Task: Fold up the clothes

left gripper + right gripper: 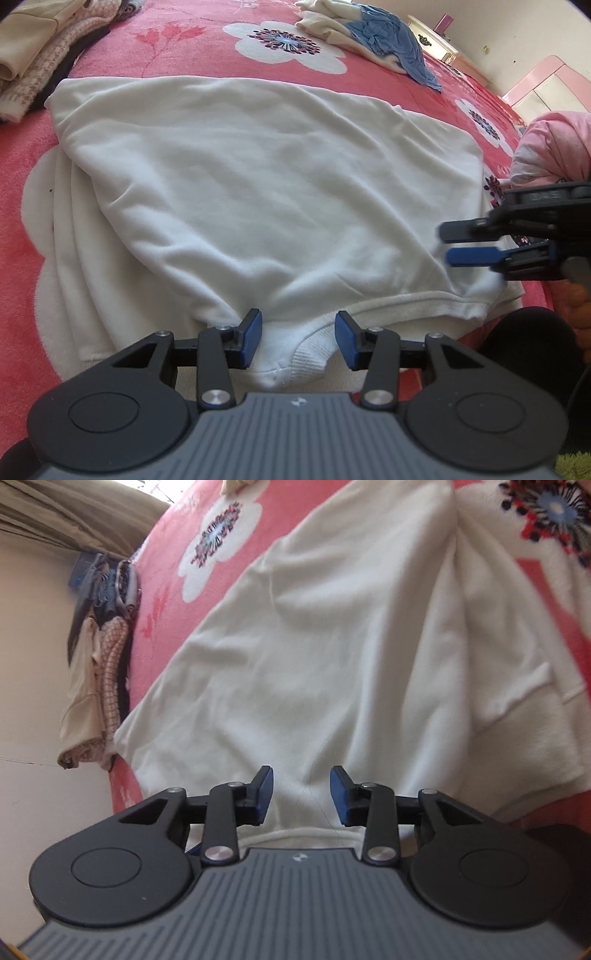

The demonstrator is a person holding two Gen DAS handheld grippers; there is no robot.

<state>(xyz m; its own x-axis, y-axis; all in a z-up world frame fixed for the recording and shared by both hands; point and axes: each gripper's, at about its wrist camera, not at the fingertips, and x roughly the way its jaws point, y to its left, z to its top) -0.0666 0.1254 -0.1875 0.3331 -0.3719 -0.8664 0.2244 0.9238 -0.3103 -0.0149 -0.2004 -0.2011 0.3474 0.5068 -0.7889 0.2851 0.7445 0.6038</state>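
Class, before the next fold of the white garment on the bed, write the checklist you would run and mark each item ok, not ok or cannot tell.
1. White garment lies spread on the pink blanket: ok.
2. Left gripper open, ribbed hem between its jaws, pads clear: ok.
3. Right gripper open over the cloth: ok.
4. Right gripper gripping fabric: not ok.
5. Clothes pile clear of the garment: cannot tell.

The left gripper (298, 341) is held tilted downward with its jaws parted over the near ribbed edge of the white sweater (258, 177), while the right gripper (302, 795), likewise parted, is poised above its right side.
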